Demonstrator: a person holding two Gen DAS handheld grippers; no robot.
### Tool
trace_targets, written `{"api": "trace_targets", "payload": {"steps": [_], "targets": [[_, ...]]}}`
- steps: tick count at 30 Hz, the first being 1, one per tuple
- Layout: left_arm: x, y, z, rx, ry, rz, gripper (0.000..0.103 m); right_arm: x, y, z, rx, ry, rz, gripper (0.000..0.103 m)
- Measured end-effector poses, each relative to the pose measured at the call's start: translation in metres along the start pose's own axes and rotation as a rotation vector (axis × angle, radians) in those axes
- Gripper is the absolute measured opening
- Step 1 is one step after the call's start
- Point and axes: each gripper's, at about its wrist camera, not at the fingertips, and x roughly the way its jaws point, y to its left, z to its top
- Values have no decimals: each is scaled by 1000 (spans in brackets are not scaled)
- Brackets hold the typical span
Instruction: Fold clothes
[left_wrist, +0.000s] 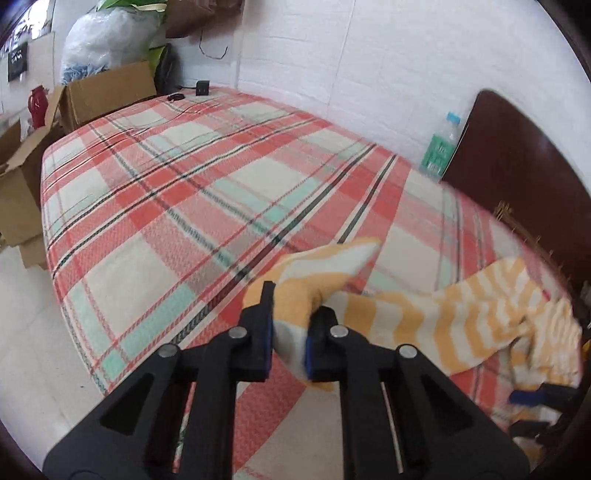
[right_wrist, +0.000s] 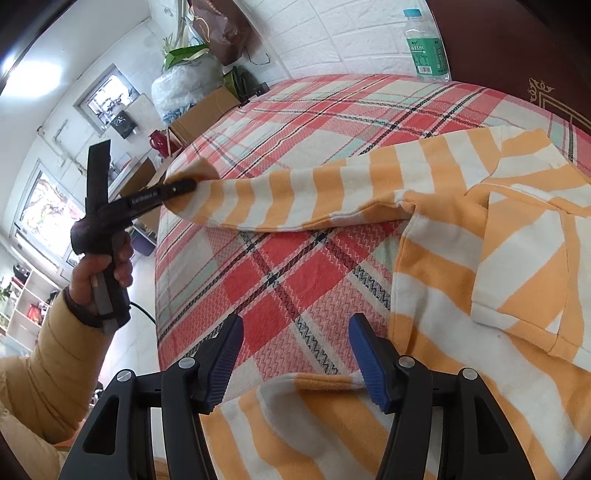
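Left tongs (left_wrist: 290, 325) pinch the striped shirt's (right_wrist: 498, 258) sleeve cuff, stretched out left over the plaid bed (left_wrist: 184, 206) — right tongs (right_wrist: 295, 354) spread wide (empty) above the near hem. Body lies flat, far sleeve tucked in — folding partway, I'd judge.

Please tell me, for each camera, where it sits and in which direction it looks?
Left wrist: sits on the left gripper, looks across the plaid bed toward boxes; jaws shut on the striped sleeve.
Right wrist: sits on the right gripper, looks along the bed toward the wall; jaws open over the shirt; the person's hand holds the left gripper.
Shared: bed, shirt, bottle.
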Motion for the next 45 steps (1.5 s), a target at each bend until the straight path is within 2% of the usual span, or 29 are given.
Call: {"api": "trace_targets", "payload": {"steps": [4, 9, 13, 16, 19, 21, 25, 29, 32, 38, 39, 40, 41, 43, 45], "targets": [[-20, -38, 35, 21, -75, -177, 14, -25, -8, 1, 29, -66, 54, 61], [-42, -123, 55, 158, -145, -395, 14, -72, -32, 7, 130, -211, 168, 61], [-52, -195, 49, 279, -160, -546, 14, -117, -59, 6, 219, -348, 279, 61], [-46, -247, 30, 352, -118, -626, 14, -147, -80, 0, 277, -431, 308, 63], [-35, -289, 2, 431, -84, -631, 14, -167, -105, -12, 359, -491, 358, 67], [-25, -313, -26, 485, -43, -628, 14, -169, -122, -24, 421, -497, 378, 69], [-20, -348, -90, 638, -2, -578, 15, -175, -155, -48, 546, -506, 418, 71], [-18, -363, -142, 764, 46, -543, 15, -164, -182, -73, 661, -464, 427, 75], [-20, -363, -155, 790, 54, -529, 15, -152, -198, -83, 727, -440, 446, 77], [-22, -352, -158, 781, 77, -511, 15, -132, -196, -67, 690, -361, 440, 75], [-22, -349, -156, 773, 83, -512, 16, -129, -193, -63, 673, -345, 430, 71], [-22, -346, -155, 765, 89, -512, 17, -125, -190, -59, 652, -329, 428, 54], [-22, -343, -153, 758, 95, -513, 19, -123, -186, -56, 629, -316, 412, 31], [-24, -336, -152, 746, 108, -511, 25, -120, -181, -52, 588, -294, 376, 16], [-28, -326, -151, 729, 122, -522, 26, -126, -178, -49, 559, -301, 331, 12]]}}
